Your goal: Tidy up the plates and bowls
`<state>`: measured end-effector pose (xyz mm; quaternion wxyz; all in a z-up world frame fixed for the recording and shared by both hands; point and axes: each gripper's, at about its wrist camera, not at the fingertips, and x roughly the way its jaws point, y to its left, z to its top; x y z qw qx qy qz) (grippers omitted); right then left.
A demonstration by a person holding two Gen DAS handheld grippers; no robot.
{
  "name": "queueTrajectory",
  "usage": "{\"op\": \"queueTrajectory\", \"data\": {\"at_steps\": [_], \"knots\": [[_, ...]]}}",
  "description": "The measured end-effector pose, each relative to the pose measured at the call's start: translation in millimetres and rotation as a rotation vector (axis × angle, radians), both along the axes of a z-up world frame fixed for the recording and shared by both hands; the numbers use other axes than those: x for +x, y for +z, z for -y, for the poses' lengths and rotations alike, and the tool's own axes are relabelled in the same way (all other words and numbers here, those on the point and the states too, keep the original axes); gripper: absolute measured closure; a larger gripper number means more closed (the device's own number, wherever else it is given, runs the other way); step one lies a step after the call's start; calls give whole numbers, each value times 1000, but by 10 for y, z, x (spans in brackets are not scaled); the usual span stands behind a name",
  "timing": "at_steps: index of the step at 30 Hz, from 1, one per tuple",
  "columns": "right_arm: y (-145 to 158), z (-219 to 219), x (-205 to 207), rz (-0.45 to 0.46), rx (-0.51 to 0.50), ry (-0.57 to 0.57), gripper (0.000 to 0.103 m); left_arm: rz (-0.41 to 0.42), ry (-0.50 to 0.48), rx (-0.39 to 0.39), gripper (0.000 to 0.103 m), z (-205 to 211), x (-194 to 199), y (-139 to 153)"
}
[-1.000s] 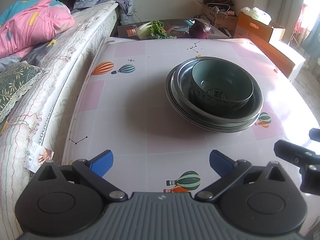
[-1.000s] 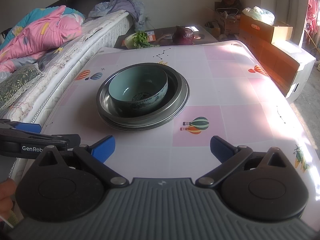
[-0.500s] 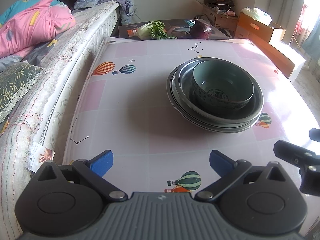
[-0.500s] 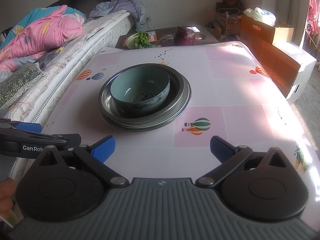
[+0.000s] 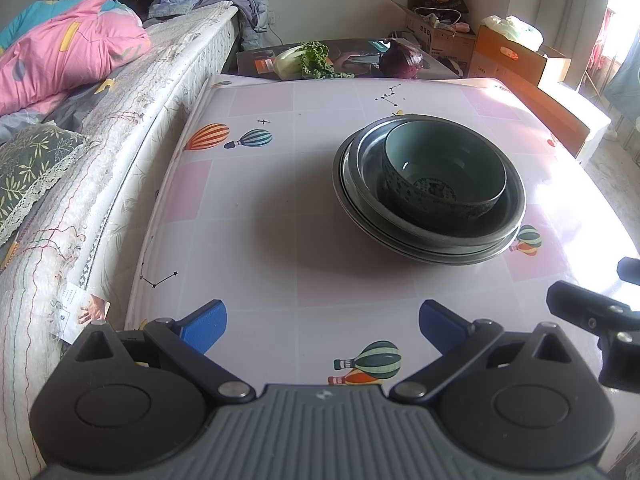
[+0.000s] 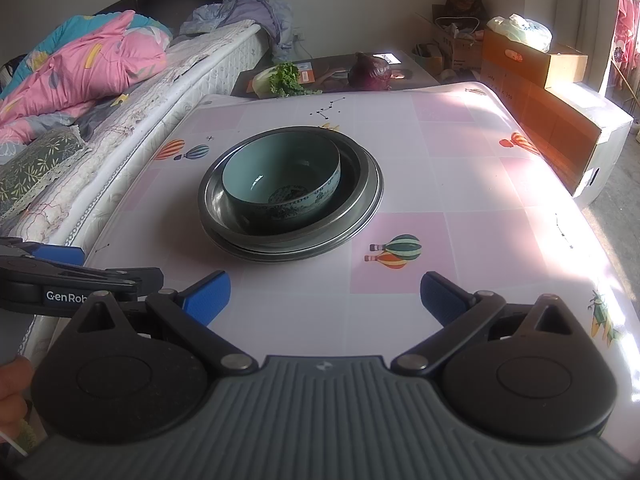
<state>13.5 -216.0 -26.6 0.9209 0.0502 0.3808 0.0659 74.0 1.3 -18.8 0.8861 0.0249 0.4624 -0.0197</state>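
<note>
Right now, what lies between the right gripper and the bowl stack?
Only bare tablecloth. In the right wrist view, nothing stands between the open right gripper and the bowl on the plates.

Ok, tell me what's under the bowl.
The bowl sits in stacked metal plates; at least two rims show. The bowl hides the plate centres, and the plates cover the tablecloth beneath.

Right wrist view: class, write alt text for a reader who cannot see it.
A teal bowl sits inside stacked metal plates on a table with a balloon-print cloth. The open right gripper hovers in front, holding nothing, with the left gripper at the left edge and a bed beyond.
</note>
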Motion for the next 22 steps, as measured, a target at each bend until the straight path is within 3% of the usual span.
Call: {"op": "queueTrajectory", "data": {"at_steps": [22], "knots": [[1,-14,-5,-4,1,2,1,-3,-1,-1,0,-10,-14,10]]}}
